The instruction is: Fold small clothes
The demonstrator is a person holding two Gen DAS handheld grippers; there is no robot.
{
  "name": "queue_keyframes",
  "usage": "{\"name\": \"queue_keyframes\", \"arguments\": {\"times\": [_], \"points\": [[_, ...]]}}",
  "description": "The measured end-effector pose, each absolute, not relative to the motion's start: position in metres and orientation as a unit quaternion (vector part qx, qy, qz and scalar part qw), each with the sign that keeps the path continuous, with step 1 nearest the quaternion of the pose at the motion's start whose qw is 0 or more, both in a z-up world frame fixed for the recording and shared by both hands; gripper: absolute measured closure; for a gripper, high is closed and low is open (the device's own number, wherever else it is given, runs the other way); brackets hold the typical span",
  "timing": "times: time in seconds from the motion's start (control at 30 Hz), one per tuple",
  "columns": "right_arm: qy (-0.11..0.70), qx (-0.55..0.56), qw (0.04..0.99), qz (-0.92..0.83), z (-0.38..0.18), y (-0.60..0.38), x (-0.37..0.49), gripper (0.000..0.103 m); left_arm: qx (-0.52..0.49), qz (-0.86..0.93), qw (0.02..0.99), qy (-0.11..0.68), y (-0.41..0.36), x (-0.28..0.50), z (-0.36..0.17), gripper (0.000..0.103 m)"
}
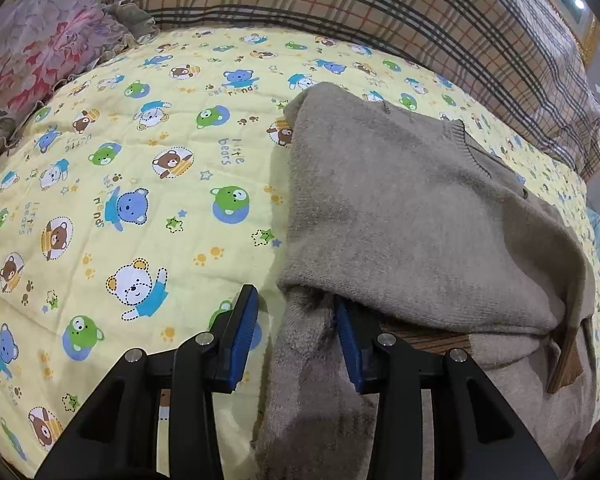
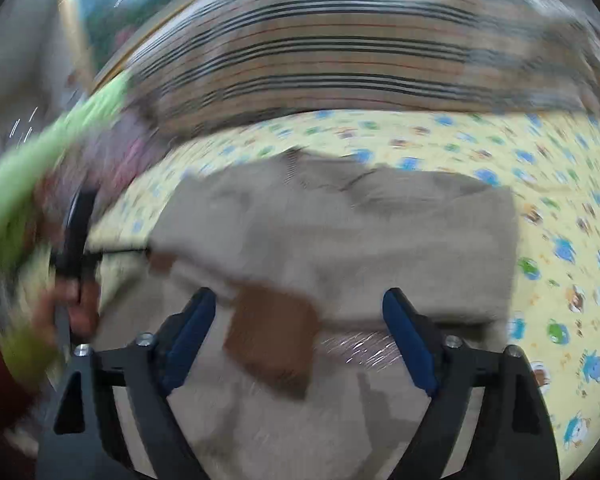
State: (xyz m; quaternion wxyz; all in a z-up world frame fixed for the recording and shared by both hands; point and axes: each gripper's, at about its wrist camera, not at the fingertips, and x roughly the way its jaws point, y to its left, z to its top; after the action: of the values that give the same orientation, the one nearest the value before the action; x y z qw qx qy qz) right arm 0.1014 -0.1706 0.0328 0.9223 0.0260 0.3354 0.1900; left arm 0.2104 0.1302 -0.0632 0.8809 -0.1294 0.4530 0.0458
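A small beige knit sweater (image 1: 412, 216) lies partly folded on the yellow bear-print bedspread (image 1: 132, 184), its ribbed collar at the far right. My left gripper (image 1: 296, 312) is open, its blue pads astride a hanging beige sleeve (image 1: 300, 380) at the sweater's near left edge; the right pad sits under the folded layer. In the blurred right wrist view, my right gripper (image 2: 300, 312) is open over the sweater (image 2: 340, 232), with a brown patch (image 2: 272, 340) between its fingers. The left gripper (image 2: 76, 240) shows at the left there.
A plaid quilt (image 1: 340, 12) lies along the far side of the bed. A floral pillow (image 1: 40, 52) sits at the far left. The bed's right edge drops off beyond the sweater. A green sleeve of the person (image 2: 32, 184) fills the left of the right wrist view.
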Motion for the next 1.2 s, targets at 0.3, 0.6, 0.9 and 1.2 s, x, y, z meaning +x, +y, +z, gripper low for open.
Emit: {"name": "queue_keyframes", "arguments": {"times": [0.3,0.6,0.9,1.2], "points": [[0.310,-0.305,0.889,0.145,-0.025,-0.081,0.072,0.031,-0.116,0.047,0.882,0.454,0.126,0.214,-0.064,0.059],[0.339,0.012,0.912,0.230,0.037,-0.153,0.116,0.098,-0.112,0.047,0.883,0.453,0.126,0.221,-0.065,0.059],[0.280,0.350,0.876,0.179,0.058,-0.299,0.137,0.098,-0.121,0.063,0.884,0.446,0.126,0.229,-0.063,0.057],[0.332,0.375,0.854,0.140,0.012,-0.313,0.146,0.098,-0.177,0.080,0.884,0.425,0.139,0.218,-0.061,0.056]]}}
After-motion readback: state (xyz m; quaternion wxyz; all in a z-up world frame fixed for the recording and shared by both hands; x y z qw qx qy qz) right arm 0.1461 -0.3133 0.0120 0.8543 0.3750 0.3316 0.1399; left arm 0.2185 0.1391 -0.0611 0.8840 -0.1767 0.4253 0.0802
